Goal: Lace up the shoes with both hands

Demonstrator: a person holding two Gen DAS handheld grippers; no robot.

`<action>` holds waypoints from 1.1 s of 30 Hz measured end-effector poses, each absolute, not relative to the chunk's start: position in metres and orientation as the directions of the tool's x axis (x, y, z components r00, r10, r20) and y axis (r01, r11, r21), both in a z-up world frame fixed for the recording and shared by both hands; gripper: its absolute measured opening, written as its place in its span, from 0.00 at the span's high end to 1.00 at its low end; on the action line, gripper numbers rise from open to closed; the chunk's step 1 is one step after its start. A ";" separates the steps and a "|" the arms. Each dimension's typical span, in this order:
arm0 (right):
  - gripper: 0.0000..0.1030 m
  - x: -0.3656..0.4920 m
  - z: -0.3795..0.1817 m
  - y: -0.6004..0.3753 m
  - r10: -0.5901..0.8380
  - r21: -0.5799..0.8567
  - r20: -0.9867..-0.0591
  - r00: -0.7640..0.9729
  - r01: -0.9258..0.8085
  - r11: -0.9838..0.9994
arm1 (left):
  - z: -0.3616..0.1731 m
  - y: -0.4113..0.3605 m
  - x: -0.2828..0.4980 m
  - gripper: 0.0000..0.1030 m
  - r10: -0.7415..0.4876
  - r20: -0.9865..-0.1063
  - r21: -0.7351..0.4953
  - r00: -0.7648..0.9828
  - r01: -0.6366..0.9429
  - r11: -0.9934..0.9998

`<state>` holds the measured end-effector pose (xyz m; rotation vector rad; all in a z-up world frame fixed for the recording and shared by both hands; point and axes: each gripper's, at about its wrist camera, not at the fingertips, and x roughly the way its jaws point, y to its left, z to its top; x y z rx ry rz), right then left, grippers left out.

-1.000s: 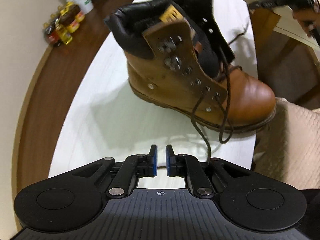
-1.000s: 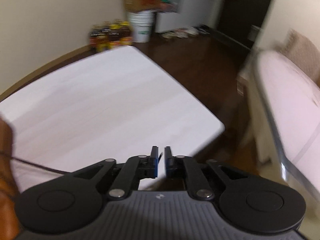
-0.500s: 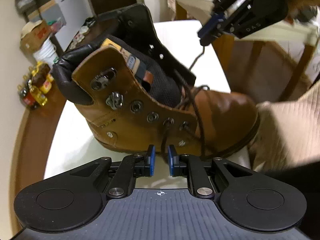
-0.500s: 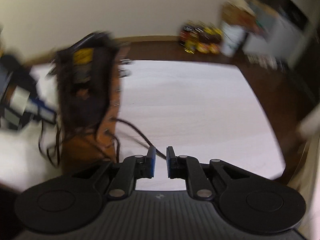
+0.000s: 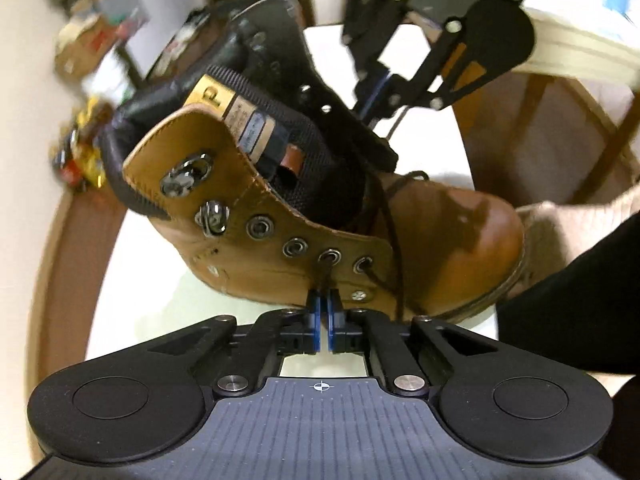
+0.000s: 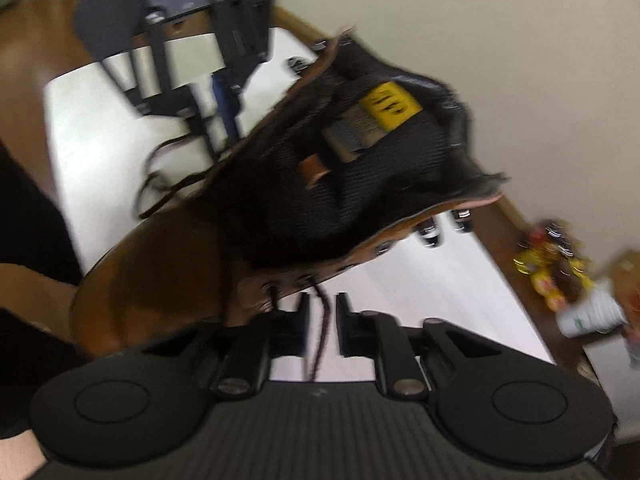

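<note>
— Our left fingers (image 5: 323, 307) are closing on the lace (image 5: 325, 280); our right fingers (image 6: 322, 320) are closing around the other lace end (image 6: 321, 332).
— The boot (image 5: 452, 240) is sitting on the counter (image 5: 160, 288). We are pulling gently and evenly.

Left claw (image 5: 323, 300) closing on the lace (image 5: 325, 276) beside the brown boot (image 5: 448, 240).

Two wrist fisheyes look steeply down, close, at one boot (image 5: 320, 216) (image 6: 304, 200) from opposite sides; each shows the other gripper at frame top.
</note>
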<state>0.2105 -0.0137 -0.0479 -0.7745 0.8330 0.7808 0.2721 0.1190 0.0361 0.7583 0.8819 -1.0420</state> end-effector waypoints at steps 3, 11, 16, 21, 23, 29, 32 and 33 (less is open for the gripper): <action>0.97 0.214 -0.049 -0.041 0.232 -0.242 -0.864 0.448 -0.771 0.589 | 0.043 0.132 0.269 0.98 -0.352 -0.901 0.105 0.253 0.916 0.388; 0.97 0.201 -0.092 -0.118 -0.167 -0.342 -0.916 0.364 -0.496 0.798 | 0.019 0.169 0.248 0.98 -0.207 -0.959 0.098 0.196 0.908 0.407; 0.97 0.185 -0.106 -0.113 -0.234 -0.346 -0.932 0.275 -0.495 0.797 | 0.003 0.176 0.233 0.98 -0.132 -0.981 0.090 0.145 0.930 0.357; 0.89 0.168 -0.100 -0.105 -0.180 -0.313 -0.939 0.291 -0.515 0.798 | 0.013 0.186 0.231 0.93 -0.158 -0.978 0.066 0.138 0.916 0.396; 0.82 0.169 -0.092 -0.098 -0.163 -0.319 -0.931 0.328 -0.509 0.800 | 0.017 0.191 0.232 0.92 -0.151 -0.979 0.064 0.139 0.905 0.420; 0.82 0.173 -0.065 -0.068 -0.068 -0.286 -0.917 0.394 -0.529 0.799 | 0.050 0.189 0.231 0.90 -0.248 -0.952 0.042 0.182 0.875 0.482; 0.81 0.185 -0.062 -0.056 -0.006 -0.263 -0.910 0.415 -0.564 0.783 | 0.062 0.170 0.238 0.84 -0.326 -0.914 0.047 0.240 0.863 0.503; 0.81 0.188 -0.063 -0.051 0.019 -0.252 -0.908 0.419 -0.580 0.775 | 0.064 0.162 0.242 0.84 -0.344 -0.903 0.054 0.259 0.860 0.507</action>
